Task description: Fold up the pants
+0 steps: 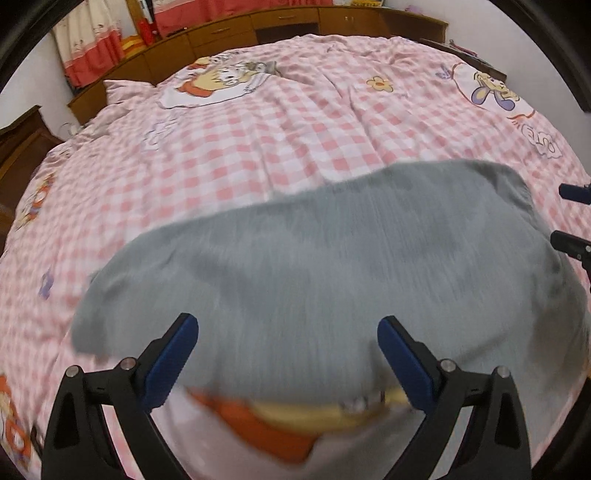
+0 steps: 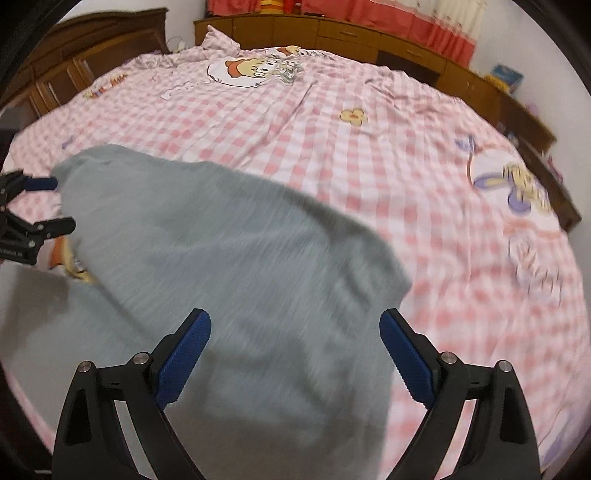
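Grey pants (image 1: 332,266): soft knit, spread across the near part of the bed, blurred in both views; far edge running slantwise over the cover, one rounded end toward the right in the left wrist view, the same cloth (image 2: 221,266) filling the lower left of the right wrist view. Bed cover (image 1: 258,147): pink and white check, printed with cartoon figures, a yellow flower (image 1: 378,84) and lettering; wrinkled toward the far side; a print of orange and yellow showing just under the near hem of the pants. Left gripper (image 1: 288,354): black frame, blue ribbed pads, jaws spread wide apart, nothing between them, poised above the near edge of the pants; contact with the cloth not discernible through the blur. Right gripper (image 2: 295,350): same make, jaws likewise wide apart and holding nothing, above the grey cloth near its right-hand edge. Left gripper also visible at the left margin of the right wrist view (image 2: 37,203), fingertips just beside the end of the pants; right gripper at the right margin of the left wrist view (image 1: 572,218), near the opposite end. Wooden cabinets (image 1: 229,33): brown, low, with drawers, lining the far side of the bed. Curtain (image 1: 88,44): white with small figures and a red band, hanging behind the cabinets at upper left. Dark wooden headboard (image 2: 92,44): at the upper left of the right wrist view.
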The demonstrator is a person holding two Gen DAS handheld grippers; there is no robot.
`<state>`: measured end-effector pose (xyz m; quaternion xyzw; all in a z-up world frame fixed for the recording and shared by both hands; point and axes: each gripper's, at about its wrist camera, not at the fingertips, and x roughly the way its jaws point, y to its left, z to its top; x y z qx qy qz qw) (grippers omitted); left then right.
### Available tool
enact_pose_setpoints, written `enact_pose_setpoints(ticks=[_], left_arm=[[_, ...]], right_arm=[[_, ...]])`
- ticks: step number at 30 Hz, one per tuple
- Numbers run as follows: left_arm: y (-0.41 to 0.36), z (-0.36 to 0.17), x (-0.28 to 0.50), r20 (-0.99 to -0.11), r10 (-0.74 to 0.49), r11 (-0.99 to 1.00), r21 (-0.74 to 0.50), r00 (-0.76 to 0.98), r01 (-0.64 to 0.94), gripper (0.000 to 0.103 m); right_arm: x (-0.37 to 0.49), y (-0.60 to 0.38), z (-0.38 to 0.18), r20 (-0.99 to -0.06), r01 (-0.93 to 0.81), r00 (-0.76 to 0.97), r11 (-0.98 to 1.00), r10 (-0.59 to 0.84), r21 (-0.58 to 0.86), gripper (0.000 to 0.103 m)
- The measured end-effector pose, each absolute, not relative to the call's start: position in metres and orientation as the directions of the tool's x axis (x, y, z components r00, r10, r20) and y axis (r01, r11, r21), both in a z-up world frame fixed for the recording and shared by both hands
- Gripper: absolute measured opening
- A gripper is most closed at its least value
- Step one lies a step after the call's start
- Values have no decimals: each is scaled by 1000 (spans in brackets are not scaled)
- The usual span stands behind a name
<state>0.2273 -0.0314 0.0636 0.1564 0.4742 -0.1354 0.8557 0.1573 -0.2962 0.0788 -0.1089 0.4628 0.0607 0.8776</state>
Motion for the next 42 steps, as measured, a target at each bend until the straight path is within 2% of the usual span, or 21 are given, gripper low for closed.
enact_pose_setpoints(ticks=[6,14,17,24,26,29,31,32,34,38,40,42], left_arm=[[-46,45,297,-883,-84,884,147,461,443,100],[-43,19,358,-888,-2,810,268,460,521,99],[-35,8,370,-907,-32,814,220,419,538,99],[-22,-14,389,-948,-64,840,117,310,530,101],[-19,-15,388,-946,-77,850,104,316,516,98],[-16,-11,381,-944,-87,866,85,317,492,81],[-14,-7,375,-942,-96,870,78,322,487,60],[-14,-6,370,-941,-98,869,79,325,488,55],[-11,-2,365,-931,-110,868,82,349,490,34],[1,5,355,-914,-124,884,75,386,462,19],[7,10,349,-909,-130,886,73,397,458,11],[15,18,342,-899,-150,897,51,410,439,10]], right_arm=[[211,-314,66,-847,-197,532,972,-1,-125,94],[266,-345,43,-886,-192,462,979,25,-72,92],[282,-351,30,-905,-188,424,981,45,-40,88],[291,-349,14,-908,-214,413,976,62,-31,88],[289,-351,14,-904,-214,422,977,70,-24,88],[288,-352,14,-902,-204,426,979,70,-21,87],[287,-348,16,-902,-202,427,979,67,-23,85],[286,-347,17,-900,-205,431,979,70,-21,83],[285,-343,19,-895,-210,438,978,78,-18,81],[287,-337,21,-885,-188,461,982,66,-25,81],[289,-333,21,-879,-183,470,983,76,-14,76],[288,-331,23,-874,-196,476,981,103,9,61]])
